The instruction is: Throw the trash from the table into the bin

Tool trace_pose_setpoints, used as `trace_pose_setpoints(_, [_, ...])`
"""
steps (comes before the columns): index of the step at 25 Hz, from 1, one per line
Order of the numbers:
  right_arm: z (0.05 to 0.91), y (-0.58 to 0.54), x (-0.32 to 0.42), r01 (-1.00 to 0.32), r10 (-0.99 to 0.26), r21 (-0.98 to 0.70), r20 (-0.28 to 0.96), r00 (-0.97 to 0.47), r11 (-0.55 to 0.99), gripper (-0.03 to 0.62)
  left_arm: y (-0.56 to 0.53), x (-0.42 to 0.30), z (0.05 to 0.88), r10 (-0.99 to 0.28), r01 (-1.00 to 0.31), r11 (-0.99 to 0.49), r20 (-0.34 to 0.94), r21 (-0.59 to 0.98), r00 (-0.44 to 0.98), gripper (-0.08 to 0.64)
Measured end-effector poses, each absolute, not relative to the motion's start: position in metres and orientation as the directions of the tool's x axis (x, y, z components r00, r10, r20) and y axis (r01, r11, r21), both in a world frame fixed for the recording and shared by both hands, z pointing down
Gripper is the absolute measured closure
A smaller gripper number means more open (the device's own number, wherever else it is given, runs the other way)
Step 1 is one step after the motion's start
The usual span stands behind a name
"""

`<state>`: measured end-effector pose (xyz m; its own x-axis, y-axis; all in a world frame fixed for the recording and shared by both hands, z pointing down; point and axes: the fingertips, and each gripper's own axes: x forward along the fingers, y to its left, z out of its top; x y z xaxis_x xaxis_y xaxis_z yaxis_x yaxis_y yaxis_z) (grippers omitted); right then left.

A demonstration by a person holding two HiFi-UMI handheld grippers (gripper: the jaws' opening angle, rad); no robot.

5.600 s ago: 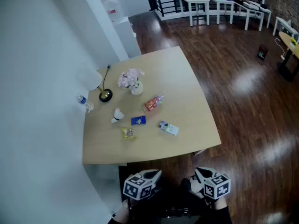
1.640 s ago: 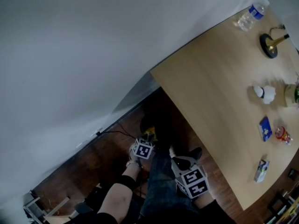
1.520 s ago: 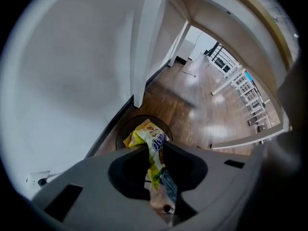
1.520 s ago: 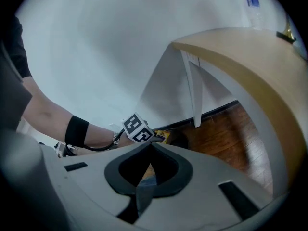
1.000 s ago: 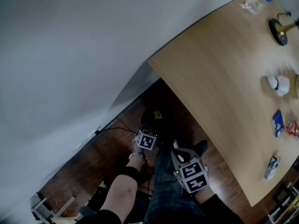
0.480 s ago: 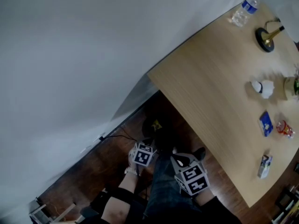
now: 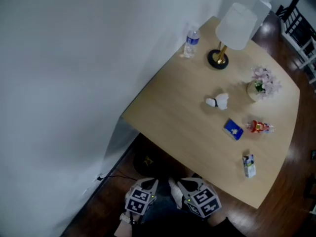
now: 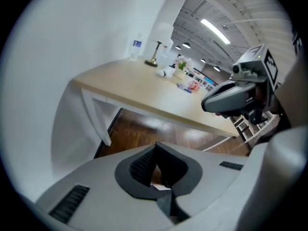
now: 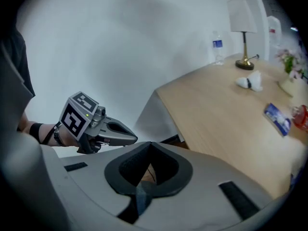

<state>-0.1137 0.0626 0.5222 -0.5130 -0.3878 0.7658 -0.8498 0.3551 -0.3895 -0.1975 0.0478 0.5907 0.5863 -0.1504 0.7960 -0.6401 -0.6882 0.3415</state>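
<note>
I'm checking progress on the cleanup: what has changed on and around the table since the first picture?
The yellow packet has gone from the table into the bin on the floor. The left gripper has drawn back from the bin; its fingers have just been closing, with nothing between them. The tissue, blue packet, red wrapper, carton, bottle, lamp and flowers stayed put.

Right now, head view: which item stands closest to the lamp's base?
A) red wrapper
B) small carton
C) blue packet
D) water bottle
D: the water bottle stands at the wall-side edge of the table, right beside the lamp base, while the blue packet, red wrapper and small carton lie well down the table from it.
</note>
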Motion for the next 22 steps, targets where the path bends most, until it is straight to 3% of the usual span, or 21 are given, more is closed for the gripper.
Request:
trace_pose_setpoints(11, [0.481, 0.151, 0.033, -0.931, -0.638, -0.365, 0.718, -0.278, -0.004, 0.588, 0.095, -0.026, 0.511, 0.006, -0.292, -0.92, 0.757, 0.26, 0.654, 0.558])
trace_pose_setpoints(20, [0.478, 0.213, 0.123, -0.888, -0.747, -0.38, 0.662, -0.065, -0.26, 0.588, 0.137, 0.083, 0.519, 0.127, 0.068, -0.992, 0.804, 0.108, 0.581, 0.557])
trace_pose_setpoints(21, [0.479, 0.222, 0.131, -0.879, -0.749, -0.384, 0.66, -0.047, -0.282, 0.588, 0.144, 0.096, 0.522, 0.146, 0.126, -0.988, 0.815, 0.09, 0.561, 0.542])
trace_pose_setpoints(22, [0.481, 0.23, 0.138, -0.871, -0.751, -0.387, 0.66, -0.032, -0.304, 0.588, 0.152, 0.111, 0.526, 0.165, 0.187, -0.98, 0.825, 0.074, 0.541, 0.471])
